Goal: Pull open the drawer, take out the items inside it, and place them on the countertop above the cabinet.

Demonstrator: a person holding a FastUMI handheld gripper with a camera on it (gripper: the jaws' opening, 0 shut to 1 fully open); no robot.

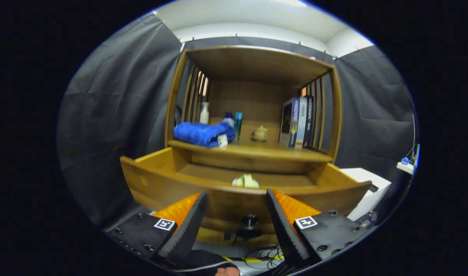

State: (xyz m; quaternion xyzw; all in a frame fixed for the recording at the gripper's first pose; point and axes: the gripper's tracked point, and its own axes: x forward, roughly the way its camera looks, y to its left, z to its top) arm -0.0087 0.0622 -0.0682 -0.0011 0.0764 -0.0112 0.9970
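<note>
Two orange-and-black fingers frame the lower part of the gripper view; the gripper has its jaws spread wide, holding nothing and touching nothing. Between and just beyond the fingertips stands the drawer, pulled open from the wooden cabinet, its front panel running left to right across the scene and its dark round knob showing between the fingers. Inside the drawer, near the front wall and roughly midway along it, lies a small pale yellow-green item; its shape and long axis cannot be told. Above the drawer is the bench of the cabinet, bearing, from left to right: a folded blue towel, a white bottle behind it, a blue-capped bottle, a teal container, a small cream lidded pot, and upright books against the right-hand slats.
</note>
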